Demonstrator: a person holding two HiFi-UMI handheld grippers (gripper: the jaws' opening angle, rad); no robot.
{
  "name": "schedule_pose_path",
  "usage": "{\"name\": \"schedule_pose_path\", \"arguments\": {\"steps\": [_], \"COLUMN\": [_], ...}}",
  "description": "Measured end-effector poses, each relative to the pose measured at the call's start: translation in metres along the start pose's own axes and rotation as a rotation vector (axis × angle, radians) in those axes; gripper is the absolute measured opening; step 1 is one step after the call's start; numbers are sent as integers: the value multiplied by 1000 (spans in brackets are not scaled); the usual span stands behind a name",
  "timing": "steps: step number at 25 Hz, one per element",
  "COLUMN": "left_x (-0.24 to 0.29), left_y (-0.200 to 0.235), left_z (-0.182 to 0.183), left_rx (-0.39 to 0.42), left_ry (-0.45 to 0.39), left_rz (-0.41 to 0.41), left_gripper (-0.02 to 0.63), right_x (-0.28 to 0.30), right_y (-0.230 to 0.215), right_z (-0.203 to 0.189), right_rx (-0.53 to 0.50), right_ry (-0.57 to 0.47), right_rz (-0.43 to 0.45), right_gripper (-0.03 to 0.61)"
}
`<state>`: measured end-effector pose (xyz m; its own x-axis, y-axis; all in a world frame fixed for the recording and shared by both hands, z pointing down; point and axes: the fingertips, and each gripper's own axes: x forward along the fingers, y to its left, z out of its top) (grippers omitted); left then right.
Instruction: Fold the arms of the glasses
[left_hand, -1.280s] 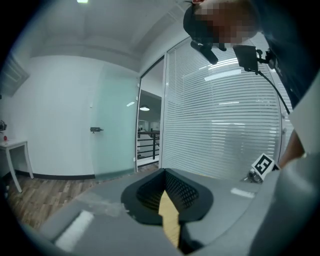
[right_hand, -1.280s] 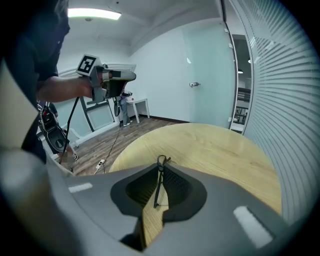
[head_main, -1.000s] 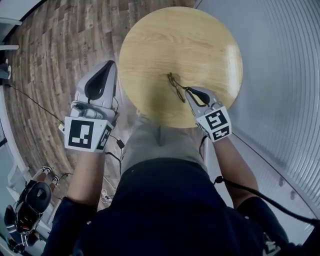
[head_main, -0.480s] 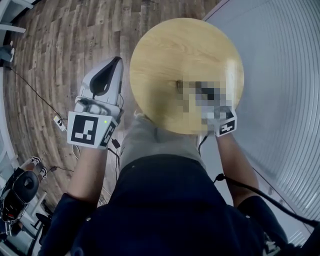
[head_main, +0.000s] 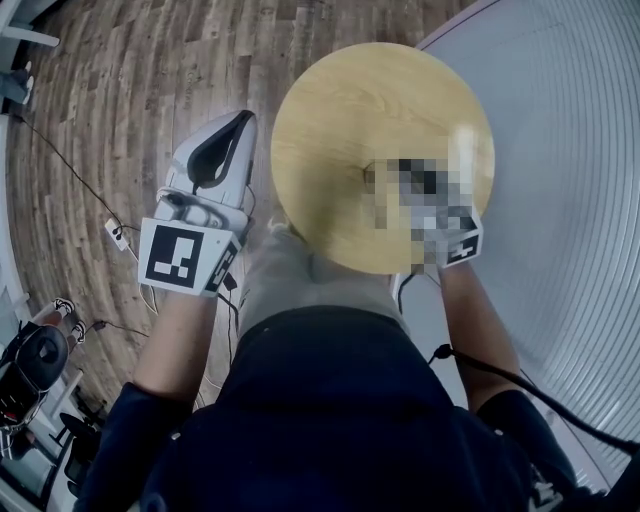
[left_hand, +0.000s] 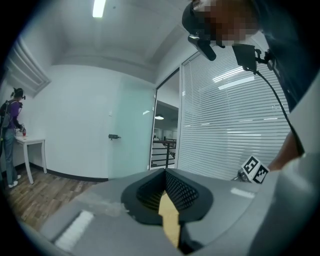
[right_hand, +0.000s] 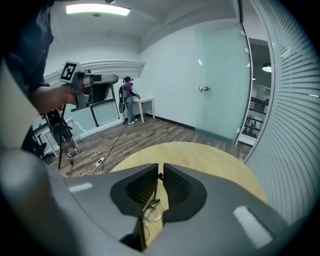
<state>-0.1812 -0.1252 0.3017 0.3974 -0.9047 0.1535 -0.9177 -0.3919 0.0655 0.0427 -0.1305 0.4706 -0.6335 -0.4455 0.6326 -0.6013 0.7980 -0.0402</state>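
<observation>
The right gripper (right_hand: 160, 172) pinches the glasses (right_hand: 150, 210) over the table (right_hand: 210, 155). The left gripper (left_hand: 165, 172), fingers together and empty, probably folds an arm next.

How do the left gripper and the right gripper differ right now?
The right gripper grips the glasses between its jaws; the left gripper is shut on nothing. The right gripper is over the round table; the left gripper is beside it, over the floor. Both have their jaws nearly together.

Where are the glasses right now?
In the right gripper view, the glasses sit low at centre, pinched in the right gripper above the round wooden table.
</observation>
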Motion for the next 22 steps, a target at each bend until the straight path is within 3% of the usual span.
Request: {"name": "schedule_pose_path", "arguments": {"steps": [13,22], "left_x": [-4,-9], "left_y": [13,9], "left_z": [0,5], "left_rx": [-9,-3], "left_ry": [7,-12], "left_rz": [4,-4], "left_gripper": [2,2], "right_x": [15,-22], "right_y": [-4,1], "right_z": [18,38], "right_rx": [-20,-19], "right_ry": [1,-80], "right_rz": [13,-42], "right_gripper": [40,58]}}
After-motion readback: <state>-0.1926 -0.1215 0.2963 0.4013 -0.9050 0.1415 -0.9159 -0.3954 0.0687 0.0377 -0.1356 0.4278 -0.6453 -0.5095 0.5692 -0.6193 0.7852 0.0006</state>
